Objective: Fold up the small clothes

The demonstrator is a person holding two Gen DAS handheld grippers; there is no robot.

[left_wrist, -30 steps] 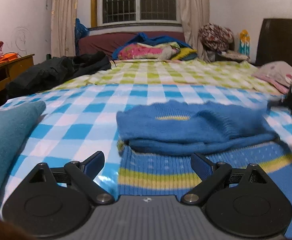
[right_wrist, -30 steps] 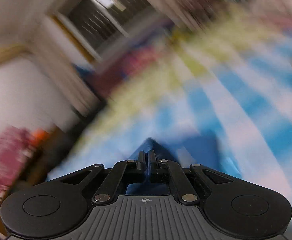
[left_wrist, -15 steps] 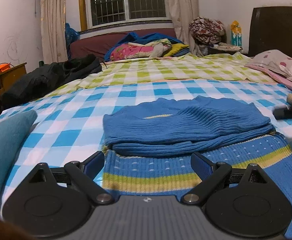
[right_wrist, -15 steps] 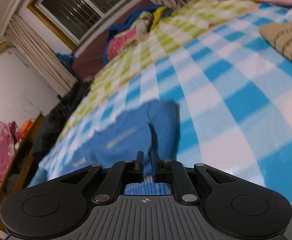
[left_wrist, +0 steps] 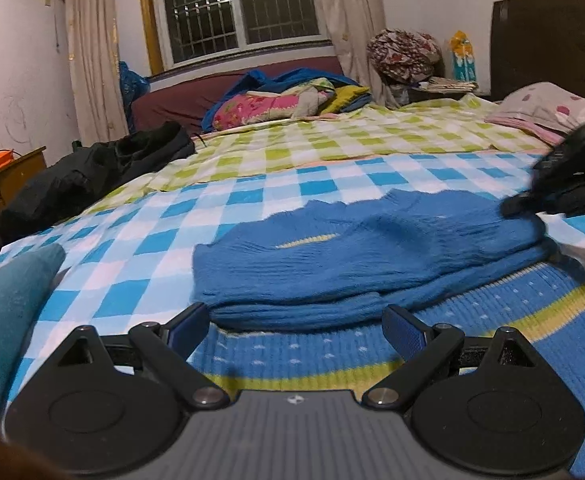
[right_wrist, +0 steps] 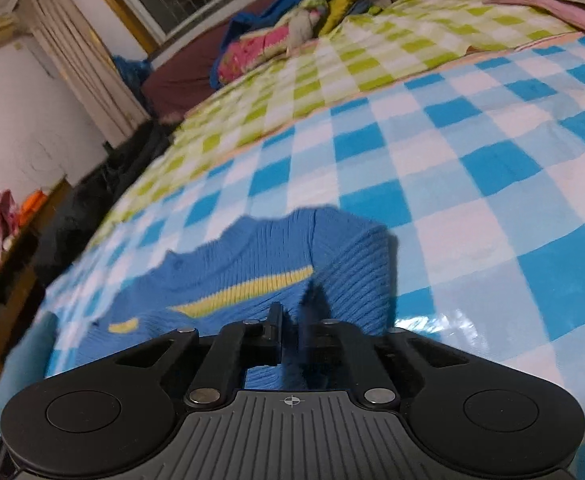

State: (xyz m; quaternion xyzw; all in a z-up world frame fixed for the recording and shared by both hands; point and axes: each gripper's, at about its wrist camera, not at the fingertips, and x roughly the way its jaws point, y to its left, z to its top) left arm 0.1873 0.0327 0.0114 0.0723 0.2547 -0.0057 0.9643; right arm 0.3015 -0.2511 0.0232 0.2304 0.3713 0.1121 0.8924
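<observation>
Teal pillow (left_wrist: 4, 300) left of sweater (left_wrist: 352, 256); black jacket (left_wrist: 88, 172) beyond.

Left wrist view: low over bed (left_wrist: 140, 240), level, facing window (left_wrist: 236, 4), close behind near hem of blue sweater (left_wrist: 352, 256). Right wrist view: rolled, looking diagonally across bed (right_wrist: 472, 168) from sweater's (right_wrist: 252, 280) right side, very near the knit. Shared: sweater, checked sheet, bedding pile (left_wrist: 284, 100) (right_wrist: 276, 40), window wall.
</observation>
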